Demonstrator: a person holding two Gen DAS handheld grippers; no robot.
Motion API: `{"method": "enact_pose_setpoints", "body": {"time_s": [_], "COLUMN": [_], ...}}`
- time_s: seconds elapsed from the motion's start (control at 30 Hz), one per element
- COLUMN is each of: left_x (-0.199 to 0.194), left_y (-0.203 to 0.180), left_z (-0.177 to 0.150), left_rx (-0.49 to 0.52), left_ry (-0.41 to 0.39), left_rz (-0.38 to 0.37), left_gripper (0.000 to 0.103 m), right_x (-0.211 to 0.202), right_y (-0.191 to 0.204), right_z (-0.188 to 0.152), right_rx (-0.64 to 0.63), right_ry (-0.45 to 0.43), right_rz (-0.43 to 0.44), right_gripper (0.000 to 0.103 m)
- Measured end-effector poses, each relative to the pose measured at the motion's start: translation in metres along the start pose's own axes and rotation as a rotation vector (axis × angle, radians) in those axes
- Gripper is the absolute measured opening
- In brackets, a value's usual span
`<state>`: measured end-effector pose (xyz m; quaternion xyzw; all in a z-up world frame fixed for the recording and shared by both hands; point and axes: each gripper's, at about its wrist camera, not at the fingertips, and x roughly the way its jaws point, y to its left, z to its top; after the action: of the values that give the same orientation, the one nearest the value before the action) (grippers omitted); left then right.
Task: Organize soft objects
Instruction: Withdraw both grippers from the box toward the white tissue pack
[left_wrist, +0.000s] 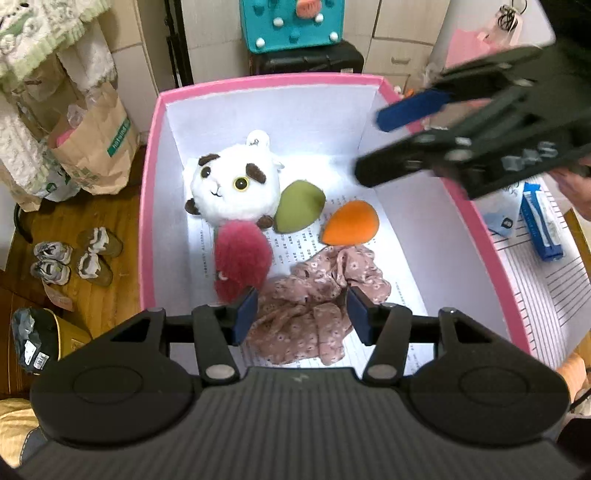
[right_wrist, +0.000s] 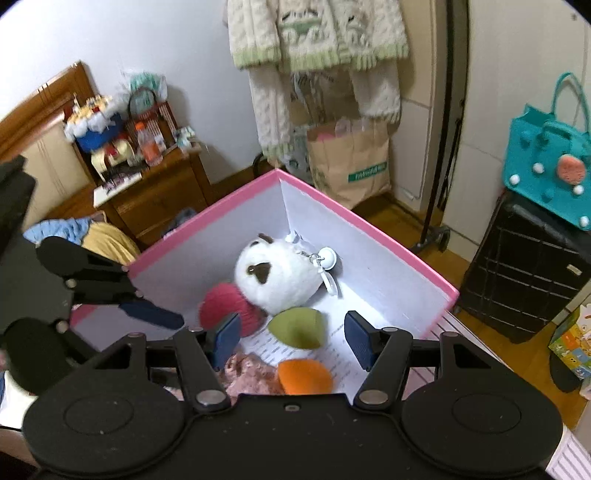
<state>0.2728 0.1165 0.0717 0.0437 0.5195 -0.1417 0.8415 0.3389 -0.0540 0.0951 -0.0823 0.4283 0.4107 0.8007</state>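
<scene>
A pink box (left_wrist: 147, 206) with white inner walls holds a white panda plush (left_wrist: 232, 184), a red pompom (left_wrist: 242, 260), a green sponge (left_wrist: 300, 206), an orange sponge (left_wrist: 351, 223) and a pink floral cloth (left_wrist: 317, 302). My left gripper (left_wrist: 301, 314) is open just above the cloth, holding nothing. My right gripper (right_wrist: 291, 336) is open and empty above the green sponge (right_wrist: 297, 328) and orange sponge (right_wrist: 304, 376). The plush (right_wrist: 277, 277), pompom (right_wrist: 225, 302) and box rim (right_wrist: 369, 229) also show there. The right gripper (left_wrist: 373, 147) appears over the box's right side.
A blue carton (left_wrist: 541, 221) lies on lined paper right of the box. A paper bag (left_wrist: 99, 147) and shoes (left_wrist: 74, 258) sit on the wood floor at left. A black suitcase (right_wrist: 524, 269) with a teal bag (right_wrist: 546, 158) stands beyond. The left gripper (right_wrist: 147, 314) shows at the box's left.
</scene>
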Motion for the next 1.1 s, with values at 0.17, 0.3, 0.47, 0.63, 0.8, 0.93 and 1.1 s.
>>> {"method": "enact_pose_setpoints", "body": {"time_s": [0.17,0.3,0.47,0.63,0.8,0.93,1.1], "left_x": [-0.031,-0.058,-0.087,-0.101,-0.110,-0.112,-0.109], "left_y": [-0.010,-0.016,-0.032,-0.057,-0.093,-0.122,-0.153], "left_z": [-0.007,-0.016,-0.022,-0.027,-0.028,-0.028,-0.018], "left_rx": [0.015,0.022,0.039,0.073,0.127,0.164,0.204], "left_ry": [-0.076,-0.120,-0.180,-0.228,-0.262,-0.287,-0.290], "left_rz": [0.020,0.012,-0.014,-0.054,-0.093,-0.127,-0.201], "left_gripper": [0.058,0.059,0.061,0.062,0.062,0.062,0.062], "right_x": [-0.049,-0.085,-0.125,-0.154,-0.176,-0.192,-0.200], "right_y": [0.012,0.022,0.029,0.028,0.022,0.015,0.003], "right_z": [-0.021,-0.040,-0.065,-0.094,-0.128,-0.152,-0.174], "right_rx": [-0.004,-0.013,-0.017,0.002,0.038,0.072,0.108], "right_ry": [-0.059,-0.089,-0.133,-0.169,-0.186,-0.189,-0.194], "right_rz": [-0.020,-0.063,-0.116,-0.157,-0.194,-0.209,-0.205], "right_gripper": [0.067,0.068,0.068,0.070,0.070,0.070,0.071]}}
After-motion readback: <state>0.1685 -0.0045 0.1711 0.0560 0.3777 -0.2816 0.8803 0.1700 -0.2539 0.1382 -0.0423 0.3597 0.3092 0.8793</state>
